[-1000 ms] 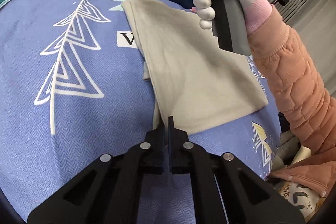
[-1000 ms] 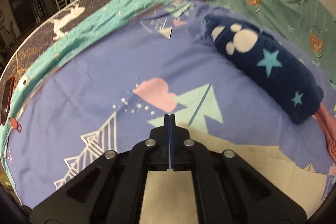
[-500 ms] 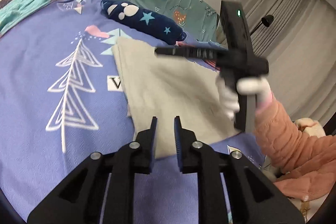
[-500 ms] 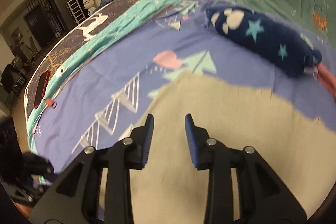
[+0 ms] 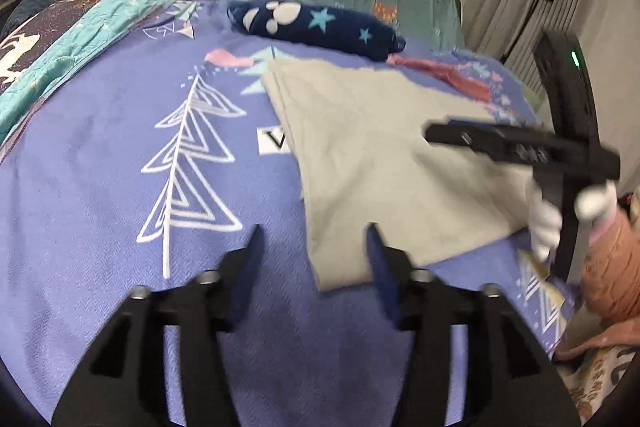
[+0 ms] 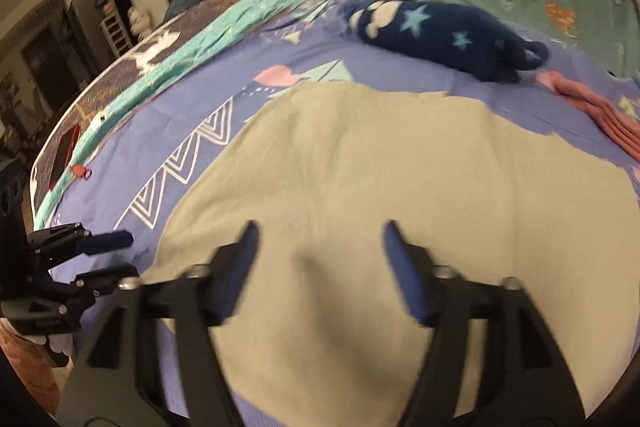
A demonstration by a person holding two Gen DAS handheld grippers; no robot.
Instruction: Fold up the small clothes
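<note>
A beige folded cloth (image 5: 384,151) lies flat on the purple patterned bedspread (image 5: 100,155); it fills the middle of the right wrist view (image 6: 380,187). My left gripper (image 5: 314,239) is open and empty, raised above the cloth's near left corner. My right gripper (image 6: 320,239) is open and empty, hovering over the cloth. The right gripper's body (image 5: 520,147) shows over the cloth's right side in the left wrist view, and the left gripper (image 6: 100,255) shows at the lower left of the right wrist view.
A navy rolled garment with stars (image 5: 316,27) lies at the back, also in the right wrist view (image 6: 440,35). Pink folded cloth (image 6: 592,111) lies at the right. A teal quilt edge (image 6: 160,75) runs along the left, with a red object (image 6: 64,155) near the bed edge.
Both grippers were shut on the beige cloth's edges a second ago. They have let go, opened wide and drawn back upward; the cloth stays flat on the bed.
</note>
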